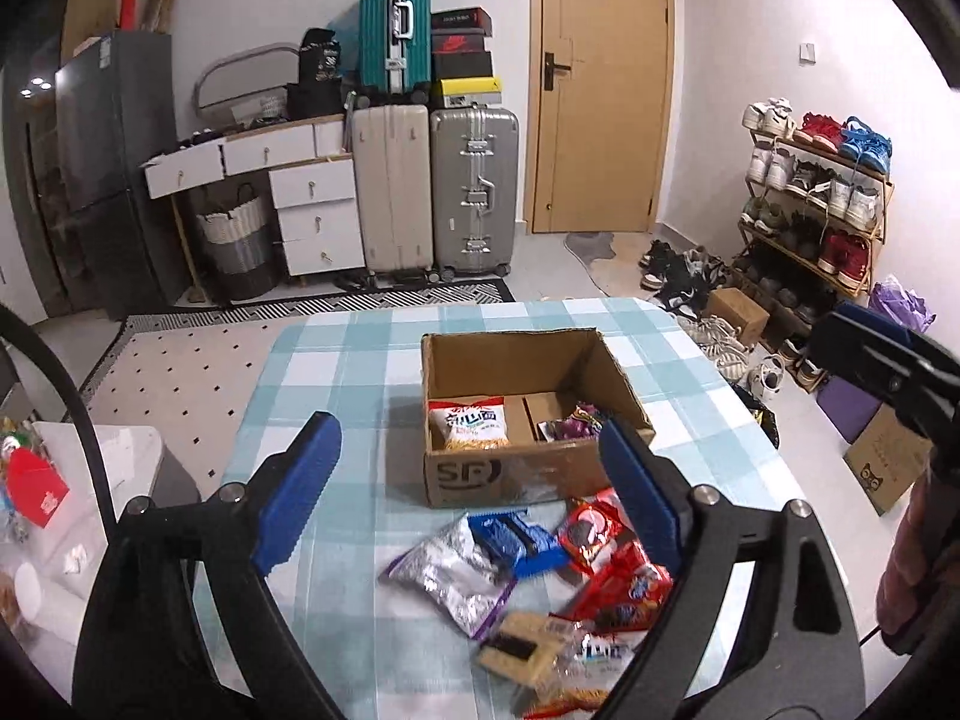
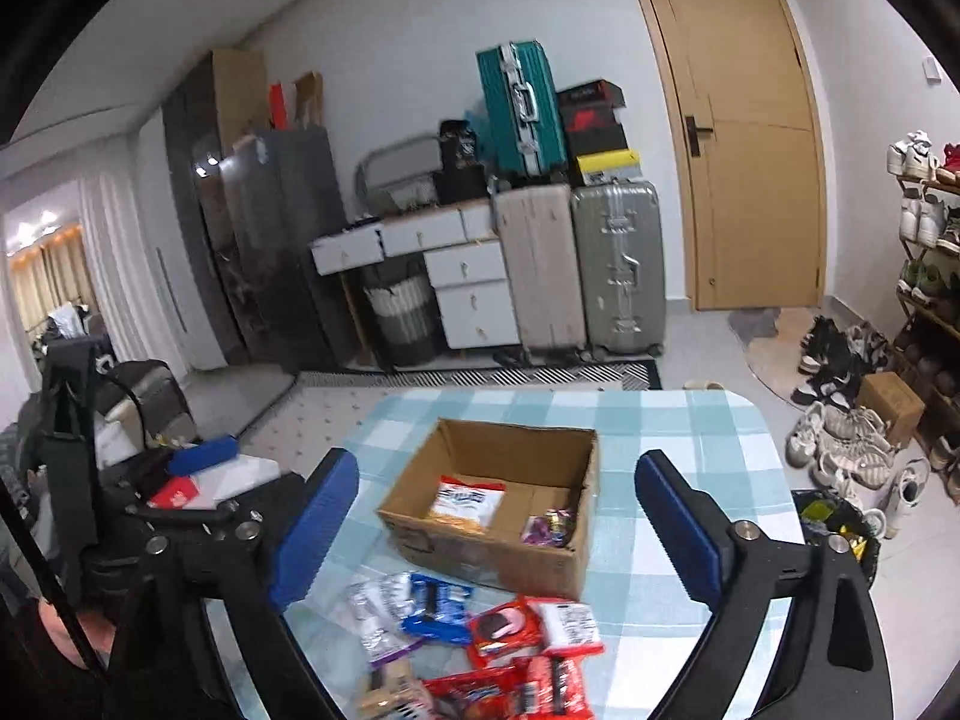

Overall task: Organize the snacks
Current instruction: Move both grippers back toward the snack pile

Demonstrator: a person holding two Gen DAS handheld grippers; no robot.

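An open cardboard box (image 1: 516, 360) (image 2: 516, 447) stands on the table's blue-and-white checked cloth (image 1: 336, 360) (image 2: 690, 420). Inside lie a white-and-orange snack bag (image 1: 468, 423) (image 2: 465, 501) and a purple packet (image 1: 576, 423) (image 2: 549, 528). In front of the box is a loose pile: a silver bag (image 1: 450, 576) (image 2: 375, 606), a blue packet (image 1: 516, 543) (image 2: 435, 606), red biscuit packets (image 1: 594, 534) (image 2: 504, 630) and beige biscuits (image 1: 522, 648). My left gripper (image 1: 468, 426) hangs open above the pile, holding nothing. My right gripper (image 2: 497, 459) is open too, with nothing between its fingers.
Suitcases (image 1: 474, 192) and white drawers (image 1: 312, 210) line the far wall beside a wooden door (image 1: 600, 90). A shoe rack (image 1: 816, 198) and loose shoes fill the floor on the right. A dark bag (image 2: 840, 528) sits by the table's right edge. A low side table (image 1: 120, 456) with a red box (image 1: 36, 486) stands left.
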